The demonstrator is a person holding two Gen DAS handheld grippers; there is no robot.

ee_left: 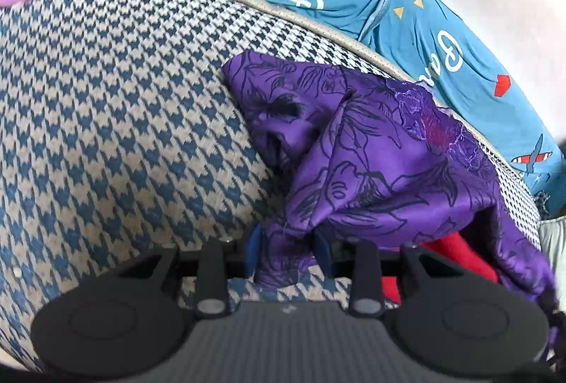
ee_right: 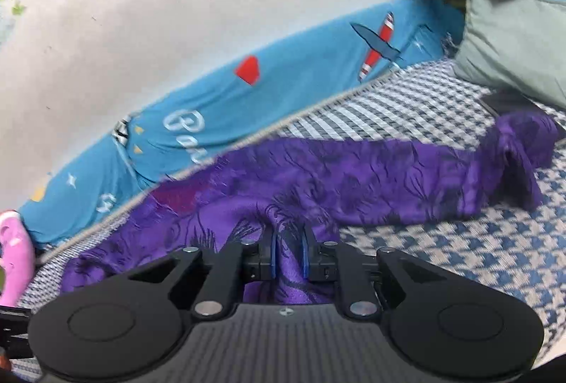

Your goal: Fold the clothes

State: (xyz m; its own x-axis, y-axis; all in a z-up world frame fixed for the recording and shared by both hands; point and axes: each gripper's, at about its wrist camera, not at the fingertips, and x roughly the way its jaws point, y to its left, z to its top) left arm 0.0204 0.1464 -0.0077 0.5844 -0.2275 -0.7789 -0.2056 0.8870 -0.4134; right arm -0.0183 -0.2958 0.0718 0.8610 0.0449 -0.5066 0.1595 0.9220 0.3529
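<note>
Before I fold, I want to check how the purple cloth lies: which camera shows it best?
The right wrist view: the purple cloth stretches out along the checked cushion, though blurred. The left wrist view shows only a bunched heap of it.

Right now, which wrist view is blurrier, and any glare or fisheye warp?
Right wrist: motion blur smears the purple cloth and blue sheet; the right gripper stays sharp. Left wrist: crisp; the cloth's print and houndstooth cover read clearly. Both: strong fisheye curving of the cover's piping, dark corners, soft even light, no glare.
</note>
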